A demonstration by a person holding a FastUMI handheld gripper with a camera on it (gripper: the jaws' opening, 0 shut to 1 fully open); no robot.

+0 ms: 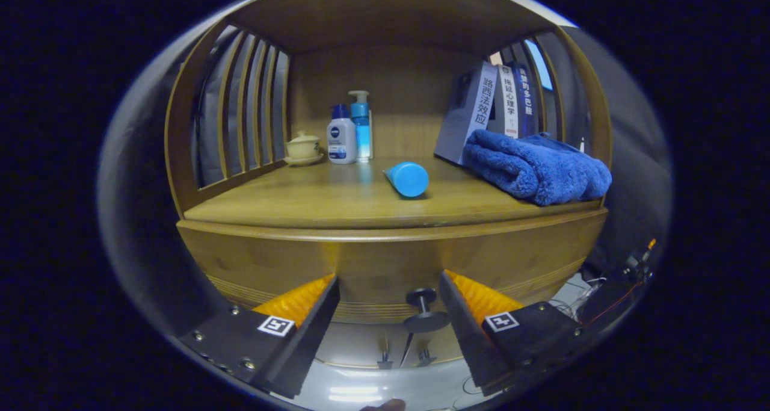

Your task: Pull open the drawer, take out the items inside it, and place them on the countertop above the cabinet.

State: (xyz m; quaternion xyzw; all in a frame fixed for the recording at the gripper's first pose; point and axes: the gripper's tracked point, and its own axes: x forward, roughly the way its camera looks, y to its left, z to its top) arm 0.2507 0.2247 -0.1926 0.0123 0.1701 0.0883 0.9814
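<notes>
Held jaws released around the drawer knob (422, 298), touching neither side. On the bench (313, 203) beyond: blue tube (408, 179), towel (535, 165), books (490, 110), bottles (350, 133), lidded cup (302, 146).

A: Where is there room on the countertop (337, 203)?
B: The front and left-middle lie bare. A blue tube (408, 179) lies mid-surface, a folded towel (535, 167) fills the right front corner, books (493, 107) lean behind it, and bottles (351, 135) and a lidded cup (302, 147) crowd the back left.
A: And below?
B: The gripper (388, 305) has its fingers spread wide, the drawer knob (422, 299) between them, untouched.
</notes>
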